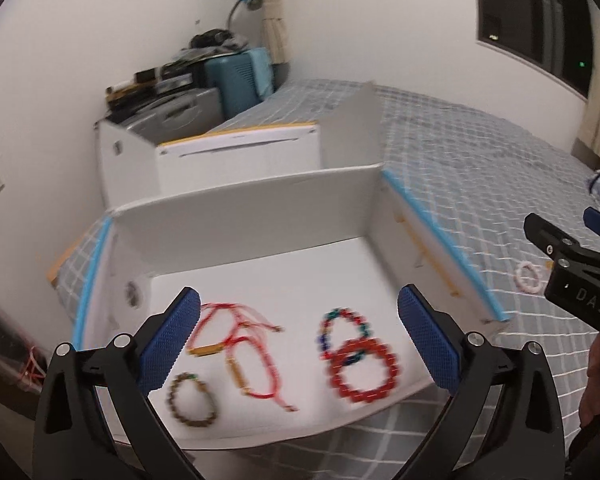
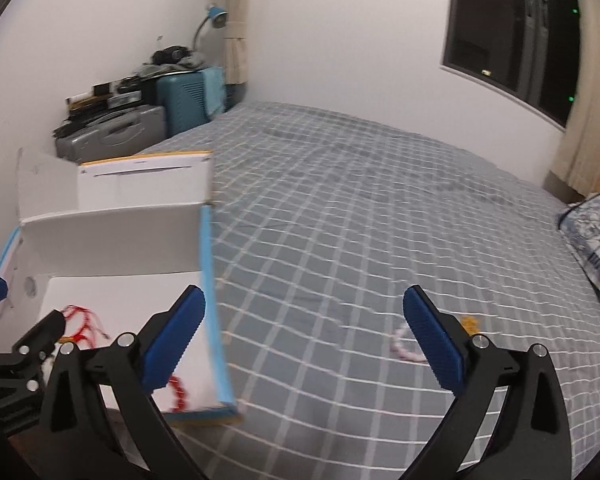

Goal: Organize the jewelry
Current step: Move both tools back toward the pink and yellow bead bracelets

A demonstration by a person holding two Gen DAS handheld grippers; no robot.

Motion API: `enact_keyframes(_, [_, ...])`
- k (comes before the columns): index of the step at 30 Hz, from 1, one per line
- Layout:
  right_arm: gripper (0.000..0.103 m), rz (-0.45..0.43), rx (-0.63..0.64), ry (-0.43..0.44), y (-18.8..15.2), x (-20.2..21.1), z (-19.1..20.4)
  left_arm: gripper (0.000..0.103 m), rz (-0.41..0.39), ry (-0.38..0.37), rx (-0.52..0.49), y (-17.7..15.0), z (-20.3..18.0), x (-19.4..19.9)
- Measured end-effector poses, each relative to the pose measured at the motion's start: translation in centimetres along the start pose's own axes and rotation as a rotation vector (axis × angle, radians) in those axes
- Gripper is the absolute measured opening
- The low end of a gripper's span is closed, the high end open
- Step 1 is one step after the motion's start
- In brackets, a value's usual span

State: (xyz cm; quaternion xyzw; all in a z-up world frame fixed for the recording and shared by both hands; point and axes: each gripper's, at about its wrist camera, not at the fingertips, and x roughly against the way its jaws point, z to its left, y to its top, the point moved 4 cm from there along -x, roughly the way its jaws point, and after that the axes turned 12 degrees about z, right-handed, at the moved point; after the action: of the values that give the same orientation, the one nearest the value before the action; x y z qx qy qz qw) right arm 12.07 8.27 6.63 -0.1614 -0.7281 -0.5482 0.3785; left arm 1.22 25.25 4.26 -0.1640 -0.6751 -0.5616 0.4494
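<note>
1. White box (image 1: 260, 200), open, on the bed (image 1: 460, 168).
2. Inside, left: red cord bracelets (image 1: 240, 344) and a brown bead bracelet (image 1: 192, 400).
3. Inside, right: a red bead bracelet (image 1: 364, 372) overlapping a multicoloured one (image 1: 342, 320).
4. Pink bead bracelet (image 1: 528, 277) flat on the bed, right of the box.

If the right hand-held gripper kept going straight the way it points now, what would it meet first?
Probably the checked bedspread. The right hand-held gripper is open and empty, and the pink bracelet lies beside its right finger, slightly off the centre line; depth is unclear.
</note>
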Motion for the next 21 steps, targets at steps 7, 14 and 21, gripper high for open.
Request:
enact_keyframes(7, [0.095, 0.011, -0.078, -0.062, -0.9, -0.9, -8.4, 0.097, -0.017, -0.066, -0.095, 1.1, -8.2, 0.0])
enact_keyframes(14, [0.095, 0.059, -0.158, -0.085, -2.2, -3.4, -15.6, 0.097, -0.003, -0.136, -0.199, 1.3, -16.3, -1.4])
enact_keyframes(21, [0.095, 0.113, -0.207, -0.099, -3.3, -7.5, -20.4, 0.097, 0.04, -0.181, -0.263, 1.7, -23.4, -4.6])
